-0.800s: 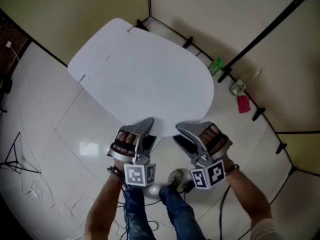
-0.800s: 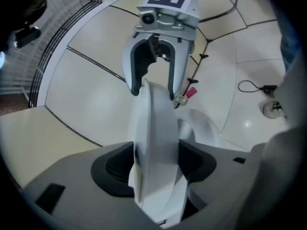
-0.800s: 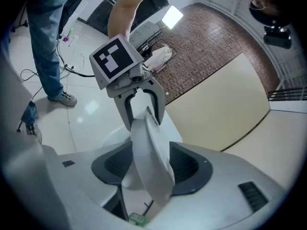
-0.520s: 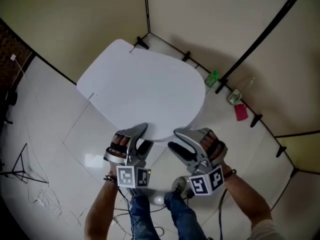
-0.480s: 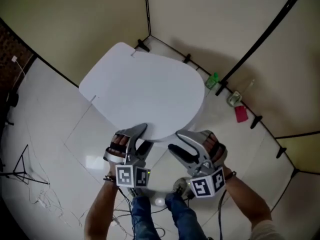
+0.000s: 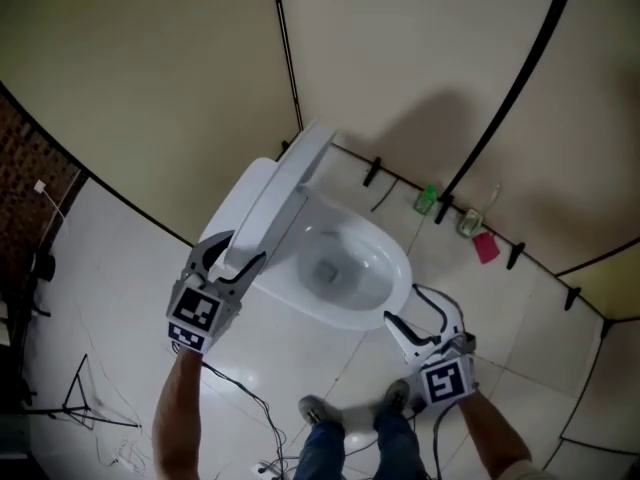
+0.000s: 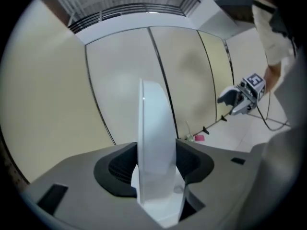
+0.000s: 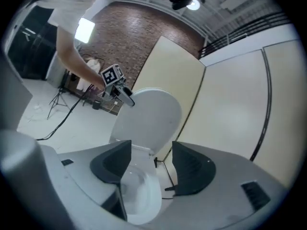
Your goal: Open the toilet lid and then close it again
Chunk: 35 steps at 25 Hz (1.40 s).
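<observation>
We log the toilet lid (image 6: 283, 200) standing upright at the left of the open bowl (image 6: 350, 273), its free edge pinched by the left tongs (image 6: 238, 260). The right tongs (image 6: 405, 326) are spread and empty, just right of the bowl.

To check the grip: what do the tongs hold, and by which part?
The left tongs grip the raised toilet lid by its free edge. The right tongs are open and hold nothing.

Bathroom corner: white toilet (image 6: 385, 268), beige panel walls (image 6: 150, 68), white floor tiles (image 6: 110, 298).
</observation>
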{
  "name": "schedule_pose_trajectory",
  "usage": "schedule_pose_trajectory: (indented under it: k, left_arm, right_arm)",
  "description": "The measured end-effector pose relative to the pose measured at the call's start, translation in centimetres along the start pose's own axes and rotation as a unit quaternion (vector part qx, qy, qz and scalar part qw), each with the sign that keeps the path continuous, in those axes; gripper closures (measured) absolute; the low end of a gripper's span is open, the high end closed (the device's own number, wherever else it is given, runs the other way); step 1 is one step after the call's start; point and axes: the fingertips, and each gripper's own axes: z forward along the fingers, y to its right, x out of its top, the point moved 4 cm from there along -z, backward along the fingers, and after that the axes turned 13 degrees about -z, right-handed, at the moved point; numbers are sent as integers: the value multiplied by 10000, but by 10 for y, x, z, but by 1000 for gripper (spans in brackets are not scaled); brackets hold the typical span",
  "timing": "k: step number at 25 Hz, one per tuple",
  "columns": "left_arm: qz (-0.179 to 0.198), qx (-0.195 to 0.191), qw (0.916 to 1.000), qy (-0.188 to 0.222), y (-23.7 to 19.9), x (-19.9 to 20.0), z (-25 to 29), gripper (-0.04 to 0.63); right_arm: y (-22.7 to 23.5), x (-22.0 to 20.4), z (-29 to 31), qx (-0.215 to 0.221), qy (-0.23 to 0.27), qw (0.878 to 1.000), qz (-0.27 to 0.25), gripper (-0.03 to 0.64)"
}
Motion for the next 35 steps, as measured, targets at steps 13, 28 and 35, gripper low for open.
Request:
schedule_pose_trajectory:
  k: [13,28,35]
  left_arm:
    - [-2441,-4,9670,729,-222,-8,-25,391]
    - [-2443,301,9604,1307,-201,1,-47,325]
    - [-2150,-39,9593,1832,-68,25,-124,327]
  right_arm:
    - [-28,43,20,133,-340,9992,136,348]
    - [4,66,8,26,-293,9990,329,348]
    - [33,81,-32,-12,-72,9922,1242,348]
